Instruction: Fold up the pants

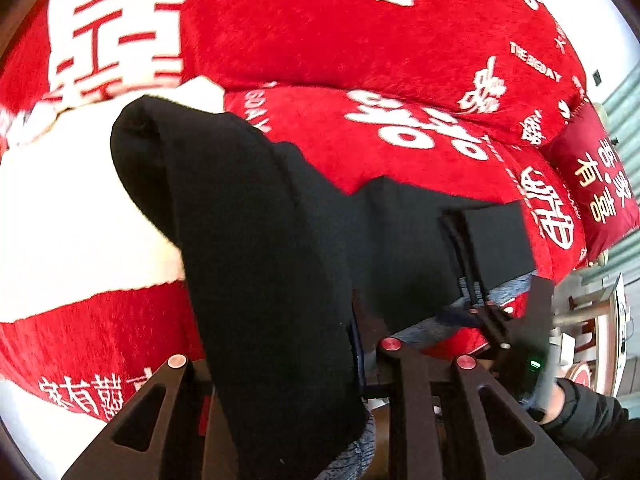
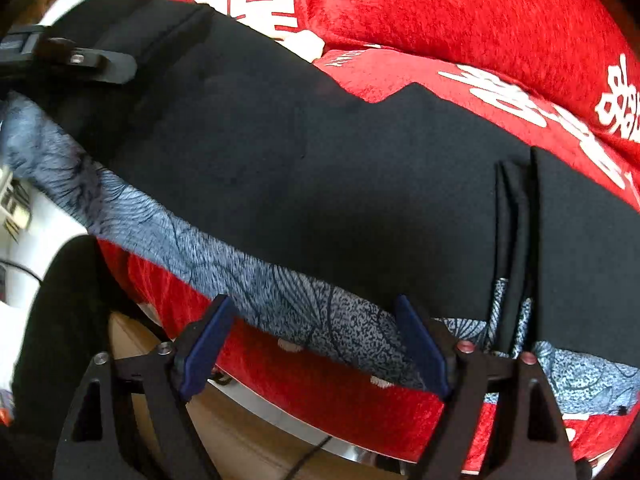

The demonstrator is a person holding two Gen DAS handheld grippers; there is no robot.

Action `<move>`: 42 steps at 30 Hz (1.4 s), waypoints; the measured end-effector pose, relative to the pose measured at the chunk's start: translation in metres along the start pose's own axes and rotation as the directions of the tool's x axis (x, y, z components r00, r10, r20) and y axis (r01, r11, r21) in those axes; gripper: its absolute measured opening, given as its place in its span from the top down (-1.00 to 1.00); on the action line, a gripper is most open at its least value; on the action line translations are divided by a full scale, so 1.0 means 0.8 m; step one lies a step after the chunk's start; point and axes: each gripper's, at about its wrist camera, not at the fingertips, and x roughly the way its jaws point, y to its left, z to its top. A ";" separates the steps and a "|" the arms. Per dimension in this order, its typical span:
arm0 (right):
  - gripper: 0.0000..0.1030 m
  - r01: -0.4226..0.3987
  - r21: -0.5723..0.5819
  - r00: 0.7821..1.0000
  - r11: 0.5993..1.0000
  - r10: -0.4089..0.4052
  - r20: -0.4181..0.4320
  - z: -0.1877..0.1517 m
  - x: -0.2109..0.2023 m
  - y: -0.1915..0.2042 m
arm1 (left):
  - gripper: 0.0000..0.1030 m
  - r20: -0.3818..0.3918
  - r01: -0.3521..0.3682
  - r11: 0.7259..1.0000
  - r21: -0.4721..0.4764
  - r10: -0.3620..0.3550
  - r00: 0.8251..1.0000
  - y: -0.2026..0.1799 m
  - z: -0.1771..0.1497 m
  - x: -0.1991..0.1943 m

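Bed point(image 1: 400, 32): red cover | pants point(image 2: 320, 184): black, lying across it, one end lifted at 9 o'clock | left gripper point(image 1: 280, 360): clenched on pants | right gripper point(image 2: 316, 344): released, at hem edge | I'd carry the fold over level.

The black soft-fabric pants with a grey-blue leaf-patterned lining point(image 2: 304, 184) lie stretched lengthwise across a red plush bedcover, near its front edge, with the lining showing as a band along the nearer side. One end is lifted off the cover, draping up and over in a thick black fold point(image 1: 248, 240), while the rest stays flat. Near the other end two narrow black drawstrings run across the cloth beside an overlapping flat panel.
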 end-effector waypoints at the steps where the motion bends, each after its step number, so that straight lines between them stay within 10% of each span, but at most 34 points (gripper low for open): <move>1: -0.79 -0.023 0.012 1.000 1.000 0.023 -0.004 -0.002 0.002 -0.004 | 0.52 0.007 0.004 1.000 0.004 -0.004 1.000 -0.008 0.004 -0.002; 7: -1.00 -0.004 -0.118 0.998 0.993 -0.003 -0.062 0.014 0.013 0.017 | 0.52 0.012 -0.010 1.000 0.025 0.009 1.000 -0.038 0.017 -0.003; 11: -1.00 0.042 -0.003 0.995 0.999 -0.042 0.094 0.040 -0.048 -0.041 | 0.52 0.014 -0.010 1.000 0.019 0.010 1.000 -0.038 0.016 -0.005; 22: -1.00 0.440 -0.098 0.895 0.893 -0.445 -0.032 0.090 0.024 -0.092 | 0.52 0.037 0.017 0.998 0.065 -0.019 0.999 -0.081 0.024 -0.015; 32: -1.00 0.551 -0.194 0.834 0.812 -0.546 0.081 0.082 0.028 -0.067 | 0.54 0.048 0.041 0.989 0.144 -0.049 0.998 -0.152 0.048 -0.019; 36: -1.00 0.523 -0.068 0.847 0.850 -0.509 0.153 0.075 -0.029 -0.094 | 0.54 0.045 0.031 0.978 0.205 -0.040 0.998 -0.199 0.057 -0.021; 42: -1.00 0.566 0.144 0.799 0.812 -0.583 0.146 0.022 -0.117 -0.200 | 0.54 0.029 0.025 0.963 0.268 -0.034 0.999 -0.267 0.071 -0.012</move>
